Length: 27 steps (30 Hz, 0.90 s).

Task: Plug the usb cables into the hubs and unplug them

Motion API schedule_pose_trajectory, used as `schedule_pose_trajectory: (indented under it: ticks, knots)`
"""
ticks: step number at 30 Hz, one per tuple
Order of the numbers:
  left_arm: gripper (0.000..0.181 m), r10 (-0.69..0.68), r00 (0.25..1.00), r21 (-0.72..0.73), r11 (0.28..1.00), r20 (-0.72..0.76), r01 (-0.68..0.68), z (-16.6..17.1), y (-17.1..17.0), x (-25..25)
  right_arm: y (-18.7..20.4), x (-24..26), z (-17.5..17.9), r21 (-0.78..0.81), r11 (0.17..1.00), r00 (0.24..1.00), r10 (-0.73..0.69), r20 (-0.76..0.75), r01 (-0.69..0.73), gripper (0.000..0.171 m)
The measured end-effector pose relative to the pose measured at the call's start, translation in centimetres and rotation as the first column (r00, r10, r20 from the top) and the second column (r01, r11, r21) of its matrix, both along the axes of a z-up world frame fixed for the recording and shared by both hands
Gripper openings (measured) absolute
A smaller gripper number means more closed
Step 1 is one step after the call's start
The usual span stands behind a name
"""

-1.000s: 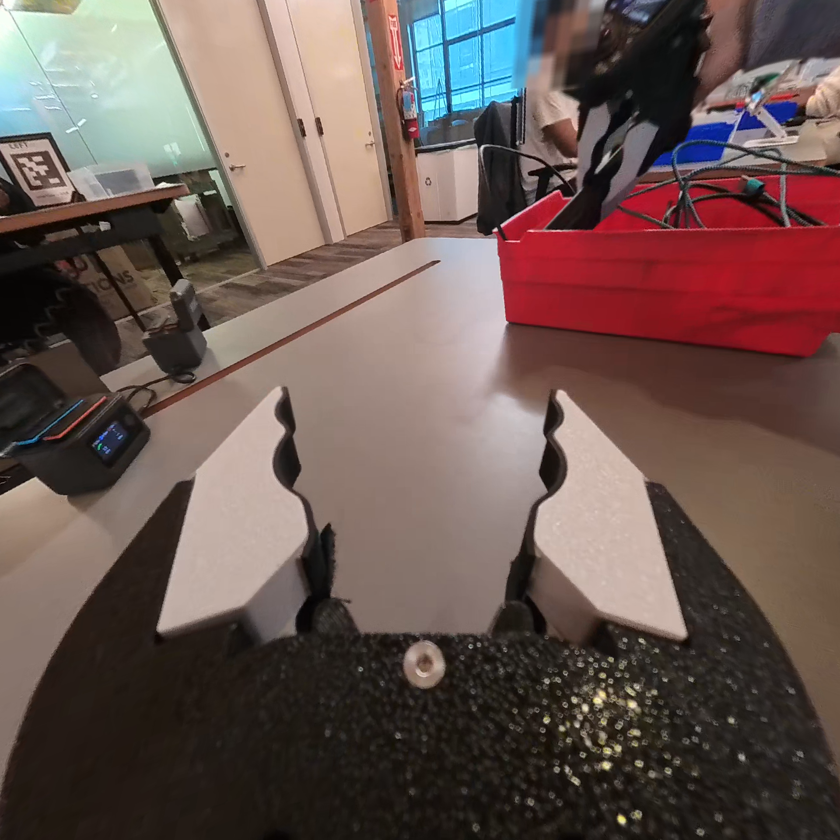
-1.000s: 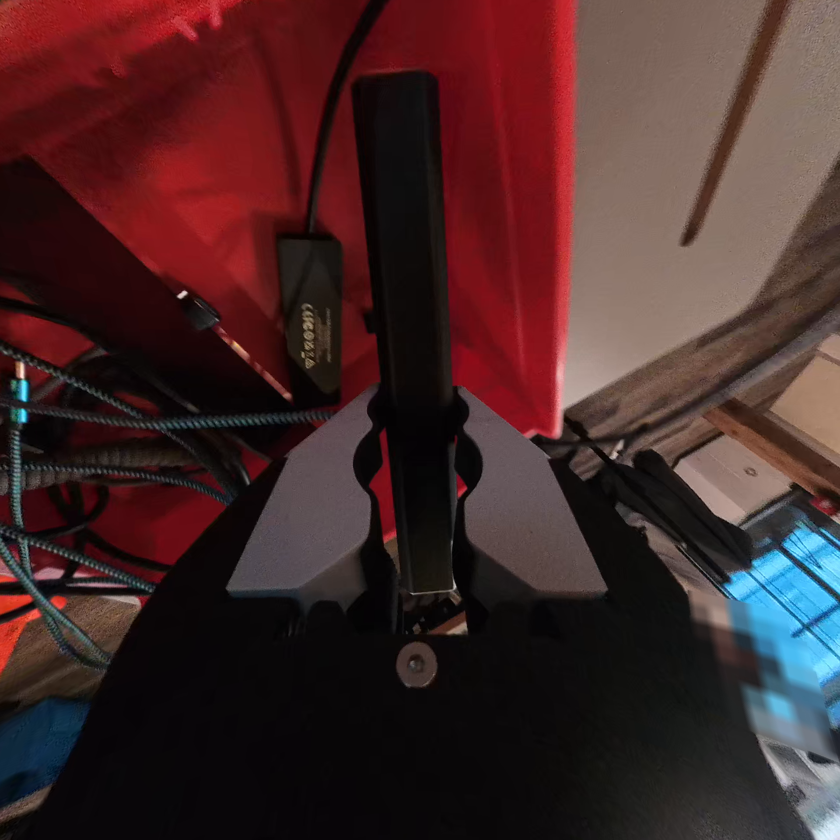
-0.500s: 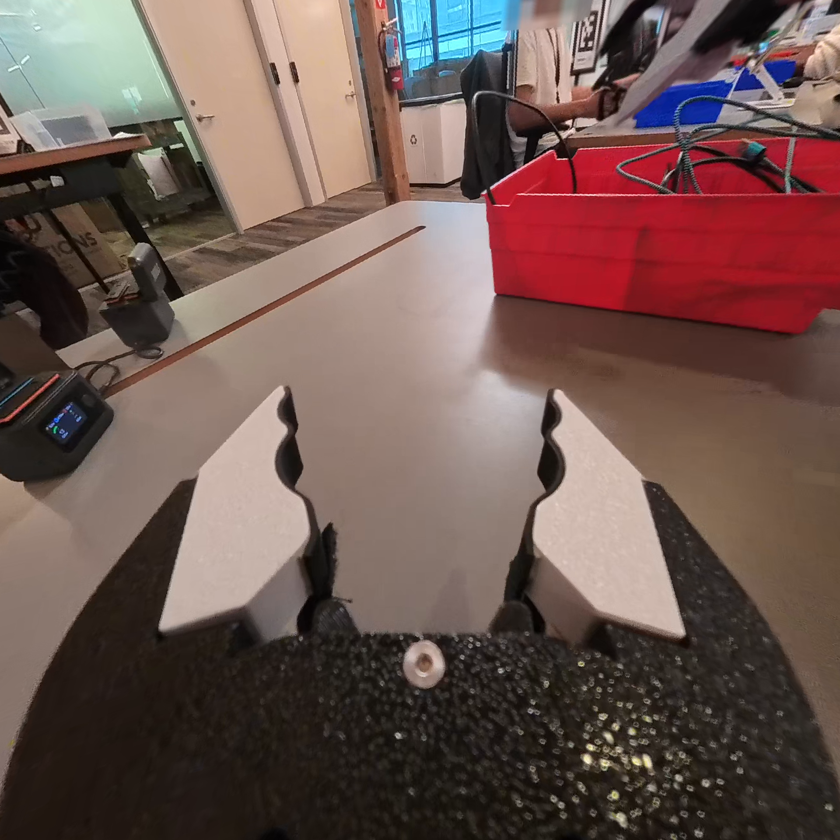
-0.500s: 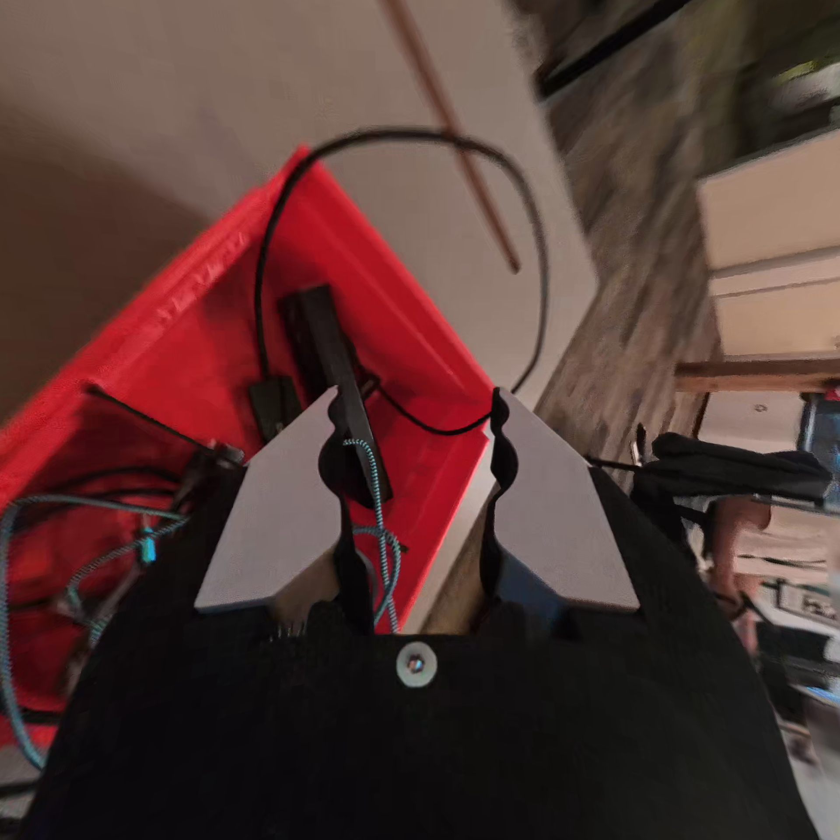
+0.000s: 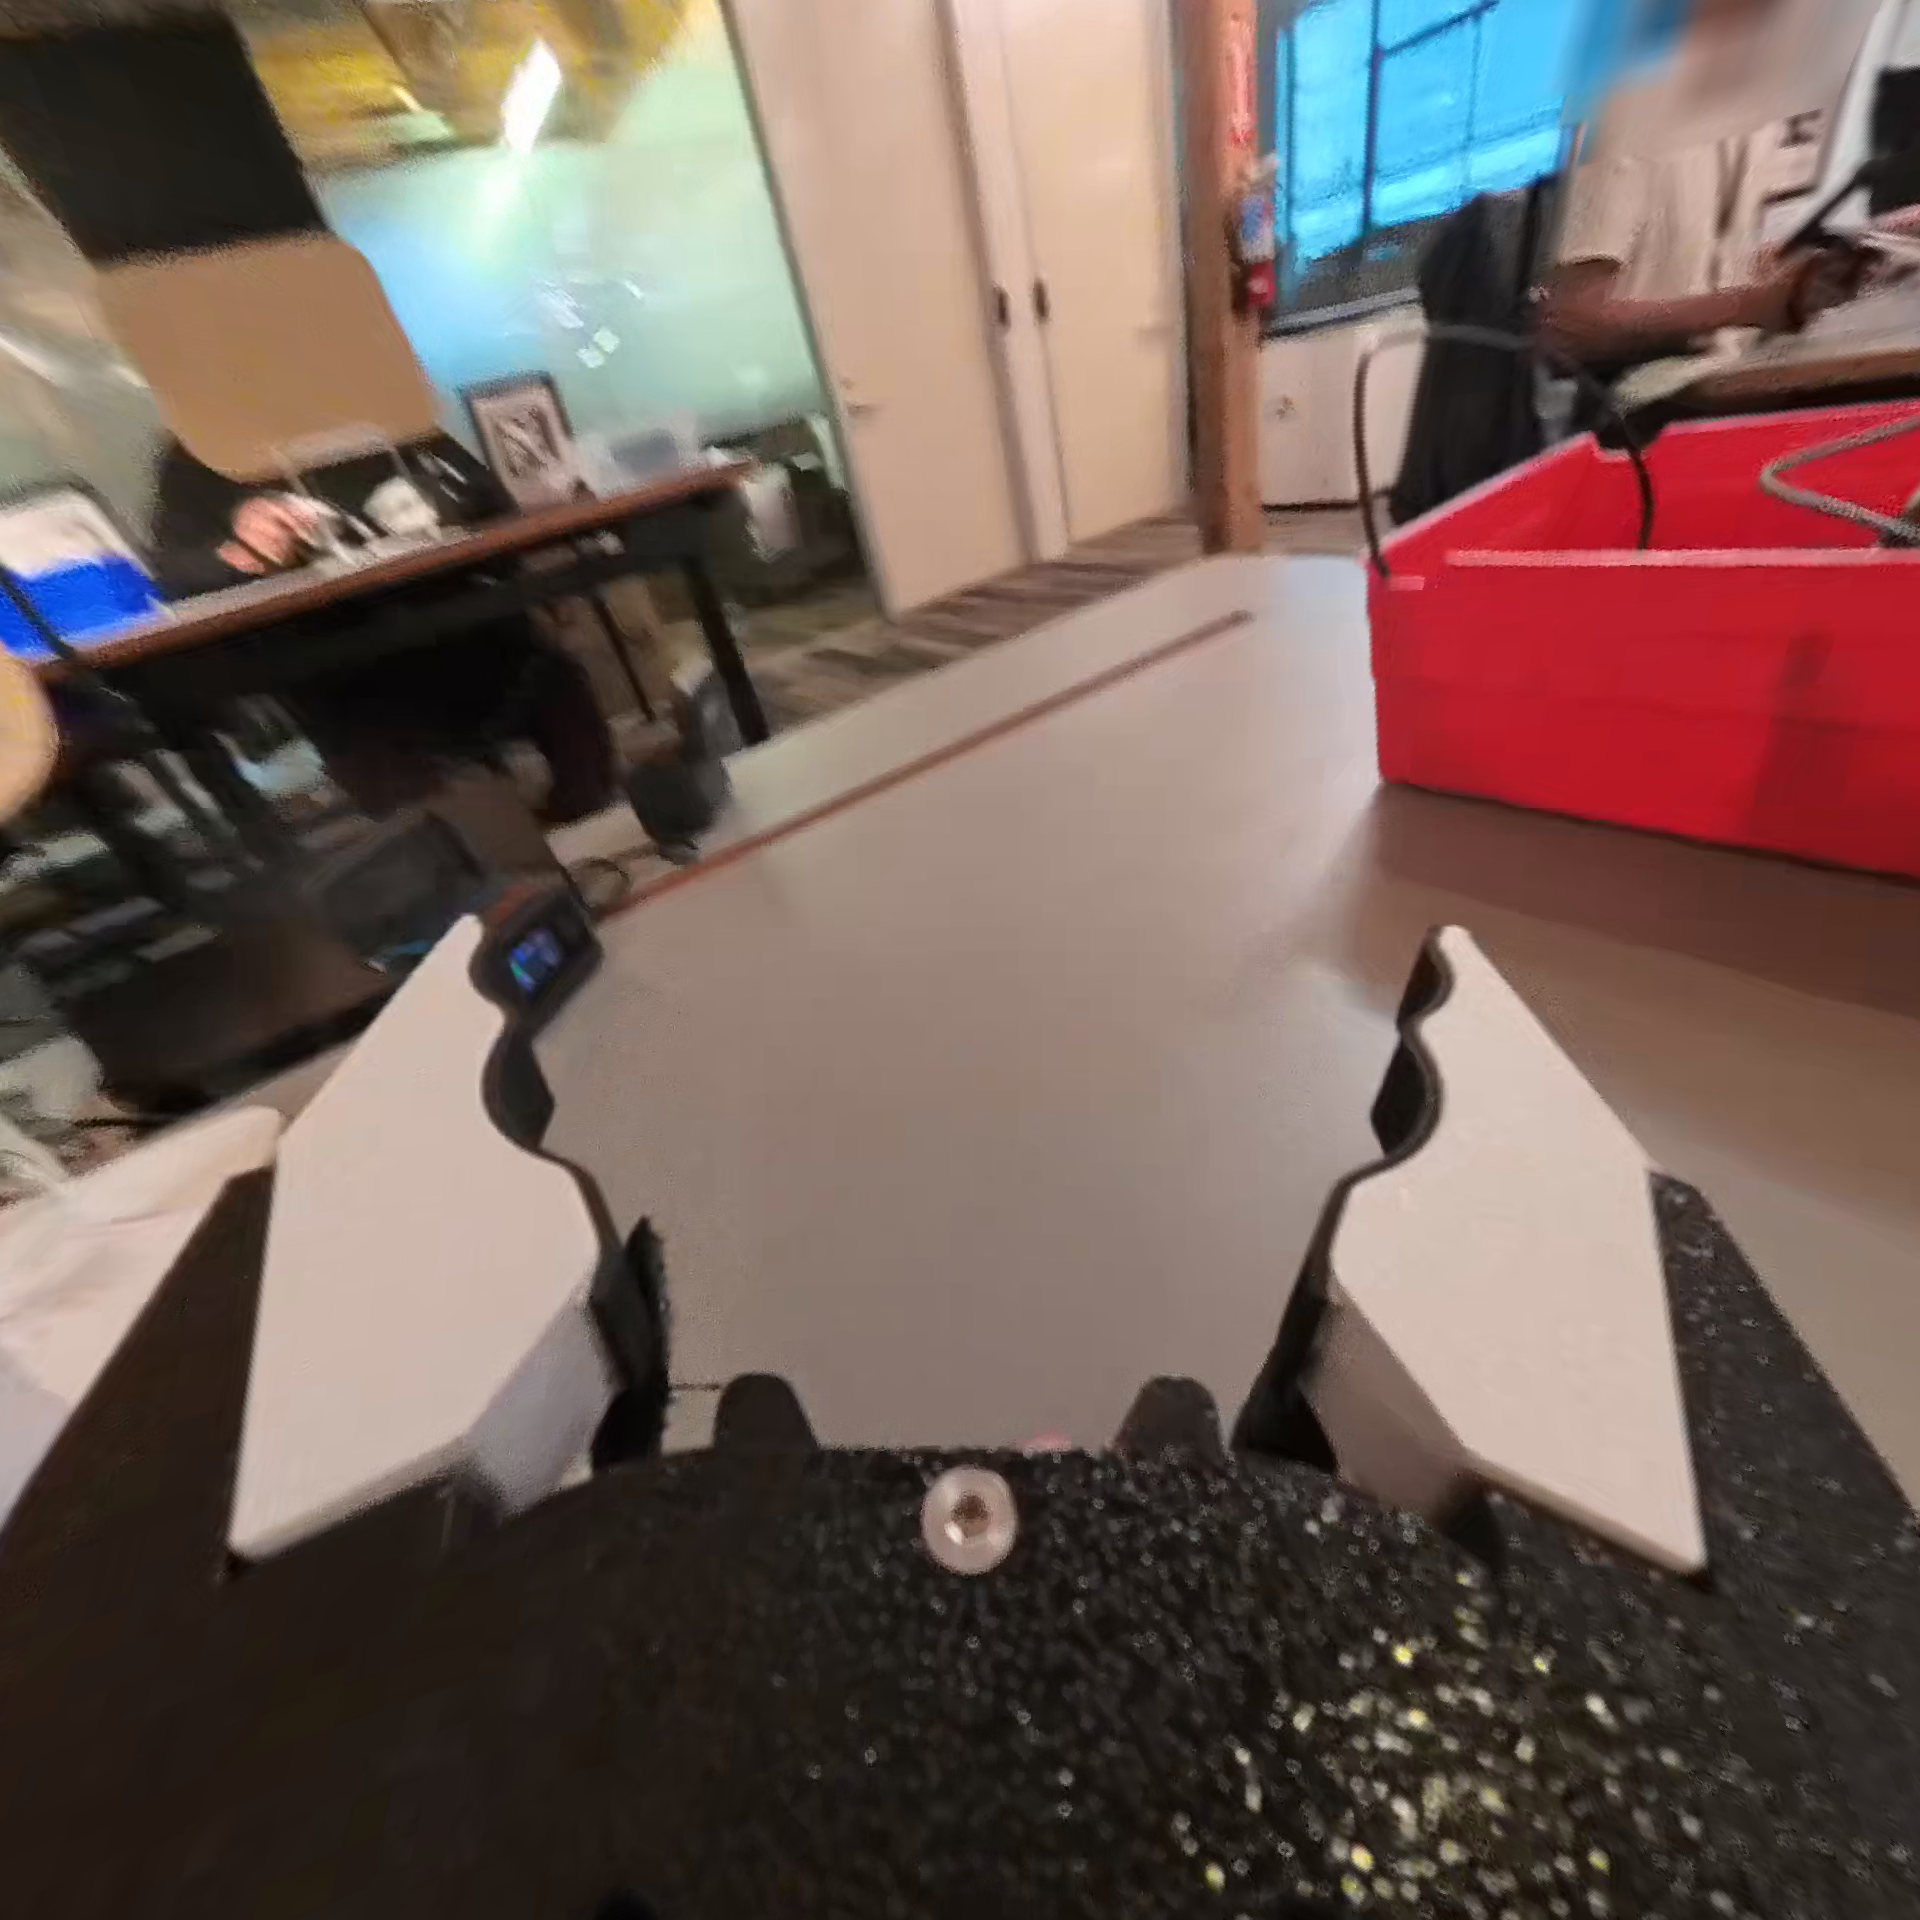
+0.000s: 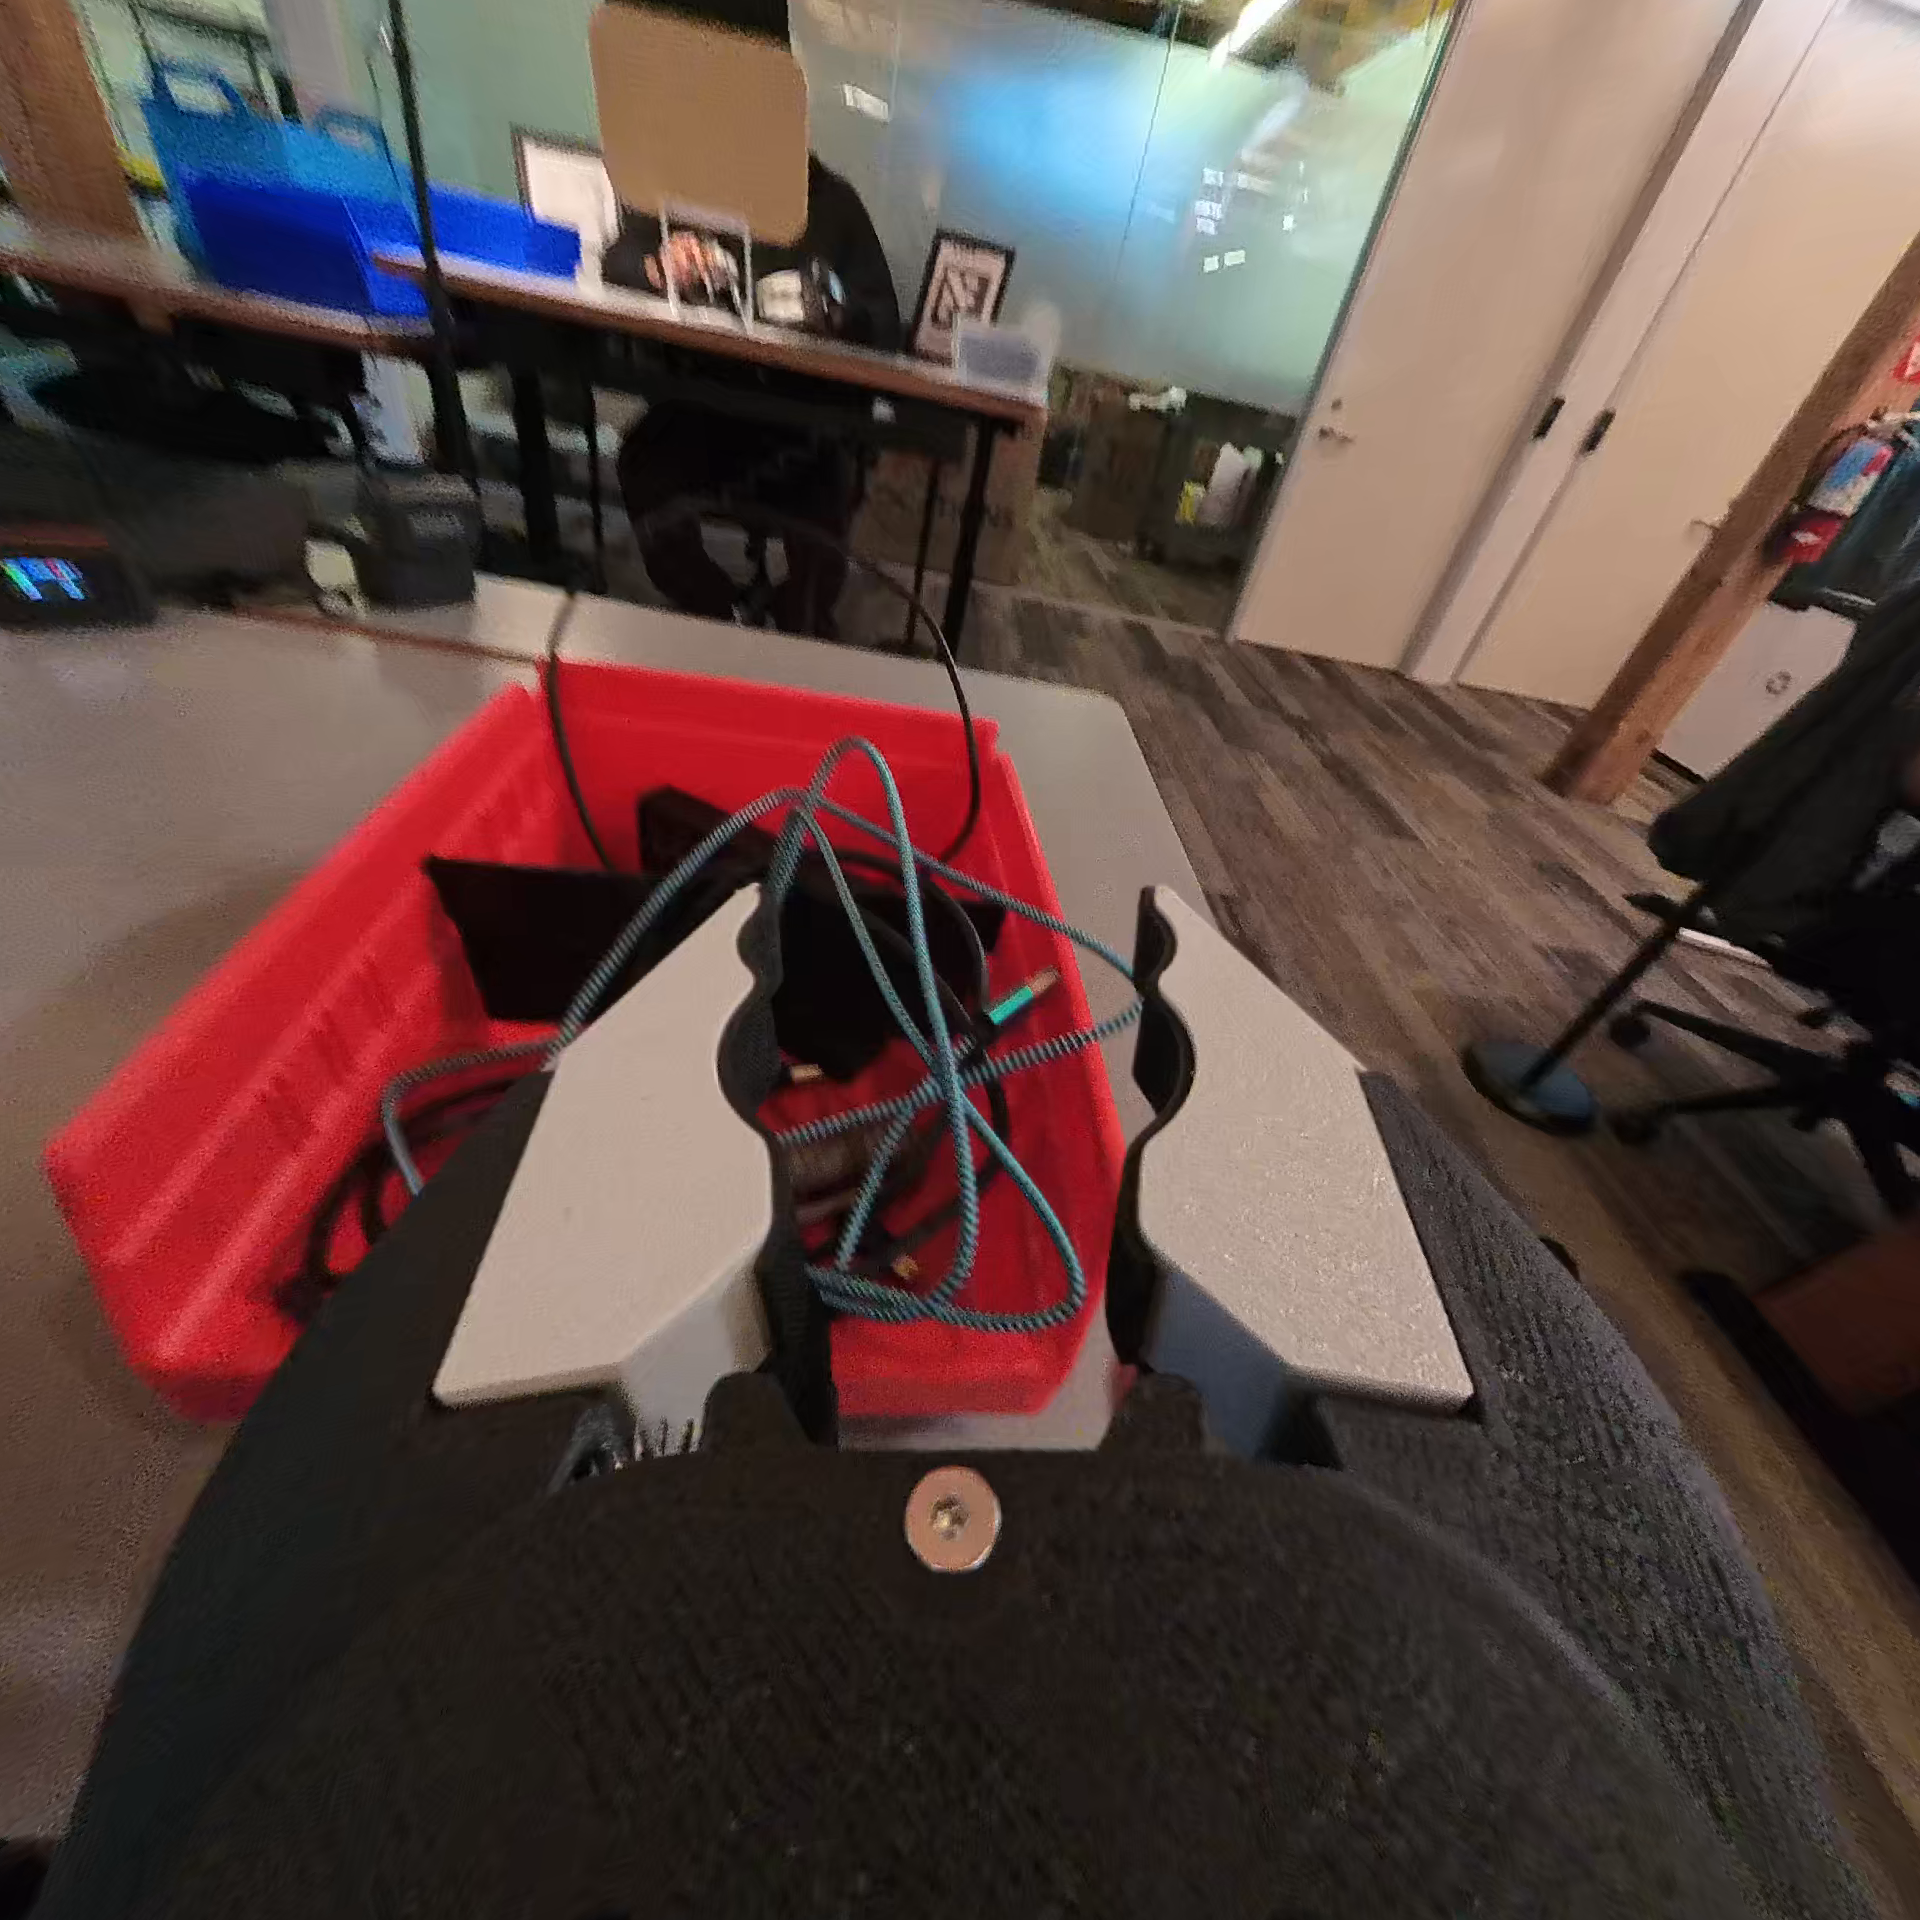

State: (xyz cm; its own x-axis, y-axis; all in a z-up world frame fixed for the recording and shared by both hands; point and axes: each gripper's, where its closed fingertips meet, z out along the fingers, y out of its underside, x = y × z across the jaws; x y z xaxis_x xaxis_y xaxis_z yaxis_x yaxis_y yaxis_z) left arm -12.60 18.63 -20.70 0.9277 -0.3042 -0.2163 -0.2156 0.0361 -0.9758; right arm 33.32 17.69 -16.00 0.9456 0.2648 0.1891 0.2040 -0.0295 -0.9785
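A red bin (image 6: pixel 260 1091) stands on the grey table (image 6: pixel 156 831). It holds tangled teal braided usb cables (image 6: pixel 935 1081), thin black cables (image 6: pixel 971 748) and black hubs (image 6: pixel 852 977). My right gripper (image 6: pixel 951 904) is open and empty above the bin's near end. A teal cable loop rises between its fingers; I cannot tell if it touches them. My left gripper (image 5: pixel 966 977) is open wide and empty, low over bare table (image 5: pixel 987 935). In the left wrist view the bin (image 5: pixel 1610 707) is ahead to the right.
A small black device with a lit screen (image 5: pixel 535 961) sits at the table's left edge, a dark charger block (image 5: pixel 681 790) behind it. The table ends just right of the bin (image 6: pixel 1122 748); a chair and a stand base (image 6: pixel 1538 1081) are on the floor there. People sit at tables behind.
My right gripper let go of the long black hub, opened and pulled up and back out of the bin. My left gripper opened wider and swung to the left.
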Motion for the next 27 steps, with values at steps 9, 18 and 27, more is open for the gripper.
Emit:
schedule_pose_trajectory:
  ticks: [9,18,27]
  knots:
    - [0.155,0.179,0.984,0.004,0.984,0.005,-0.179,5.4,-8.3,-1.6,1.7,6.2,-3.7,-0.056,0.952,0.954,-0.299,0.029,0.300,0.110]
    - [0.121,0.488,0.871,-0.158,0.866,0.055,-0.475,2.5,-17.0,-12.6,0.9,8.9,-6.2,-0.171,0.955,0.943,-0.274,-0.191,0.243,0.088]
    - [0.098,0.493,0.867,-0.399,0.811,0.073,-0.428,-5.2,-18.4,-15.6,1.1,5.6,-9.1,-0.317,0.948,0.940,-0.104,-0.326,-0.005,0.030]
